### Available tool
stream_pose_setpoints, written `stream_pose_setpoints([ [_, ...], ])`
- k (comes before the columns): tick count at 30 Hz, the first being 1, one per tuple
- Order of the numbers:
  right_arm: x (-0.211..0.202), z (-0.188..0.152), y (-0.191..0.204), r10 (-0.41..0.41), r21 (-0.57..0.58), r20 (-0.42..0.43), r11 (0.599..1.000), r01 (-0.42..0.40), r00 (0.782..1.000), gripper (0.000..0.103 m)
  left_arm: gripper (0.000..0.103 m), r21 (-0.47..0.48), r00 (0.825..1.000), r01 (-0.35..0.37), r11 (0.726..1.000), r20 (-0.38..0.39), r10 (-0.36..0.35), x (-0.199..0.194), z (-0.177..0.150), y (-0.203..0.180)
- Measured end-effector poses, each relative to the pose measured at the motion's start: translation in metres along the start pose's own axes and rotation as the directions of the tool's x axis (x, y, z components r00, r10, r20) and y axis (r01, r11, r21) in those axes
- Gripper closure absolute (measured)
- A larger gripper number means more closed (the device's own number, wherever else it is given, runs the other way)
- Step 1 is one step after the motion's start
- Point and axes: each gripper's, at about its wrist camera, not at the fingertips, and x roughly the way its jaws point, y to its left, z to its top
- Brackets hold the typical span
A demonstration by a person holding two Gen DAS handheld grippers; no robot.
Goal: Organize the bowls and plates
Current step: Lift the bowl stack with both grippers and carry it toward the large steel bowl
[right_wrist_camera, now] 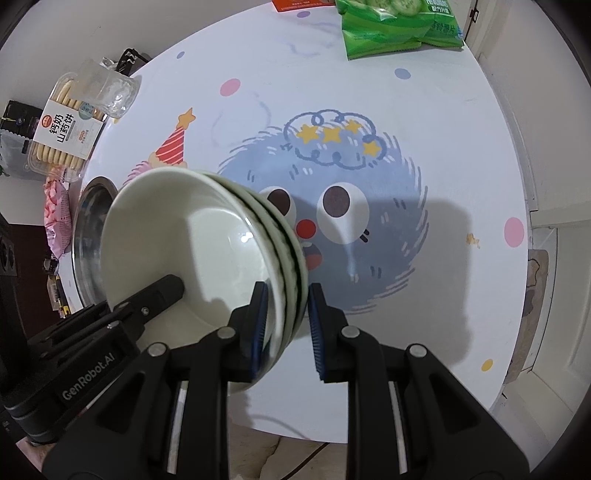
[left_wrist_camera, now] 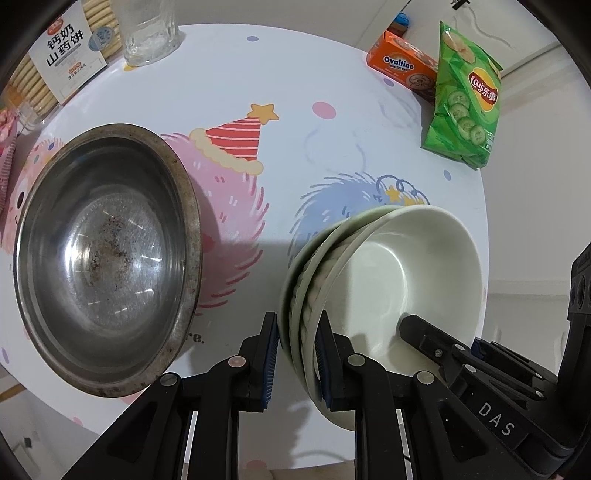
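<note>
A stack of three nested white bowls (left_wrist_camera: 399,266) (right_wrist_camera: 184,229) is held tilted over the round table (left_wrist_camera: 280,66) (right_wrist_camera: 454,122). My left gripper (left_wrist_camera: 297,363) is shut on the stack's left rim, one pad outside, one inside. My right gripper (right_wrist_camera: 287,328) is shut on the opposite rim in the same way. In the left wrist view one of the right gripper's fingers (left_wrist_camera: 419,330) reaches into the top bowl; in the right wrist view one of the left gripper's fingers (right_wrist_camera: 162,293) does likewise. A worn steel bowl (left_wrist_camera: 107,266) (right_wrist_camera: 90,236) sits on the table left of the stack.
A green chip bag (left_wrist_camera: 465,99) (right_wrist_camera: 399,26) and an orange Ovaltine box (left_wrist_camera: 404,68) lie at the far side. A biscuit pack (left_wrist_camera: 62,59) (right_wrist_camera: 64,129), a clear glass (left_wrist_camera: 151,33) and a pink packet (right_wrist_camera: 55,214) stand at the far left.
</note>
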Motion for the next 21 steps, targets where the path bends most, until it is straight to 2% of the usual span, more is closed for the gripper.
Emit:
stream_pose_setpoints([
  [12, 0.0004, -0.0058, -0.0011, 0.007, 0.006, -0.004, 1.000, -0.007, 1.000, 0.079, 0.084, 0.021, 1.000, -0.024, 0.999, 0.013, 0.024, -0.0054, -0.0029, -0.0049],
  [21, -0.0049, -0.0059, -0.0008, 0.007, 0.004, 0.008, 1.000, -0.007, 1.000, 0.079, 0.084, 0.010, 1.000, -0.003, 1.000, 0.008, 0.003, -0.0062, -0.0046, -0.0022],
])
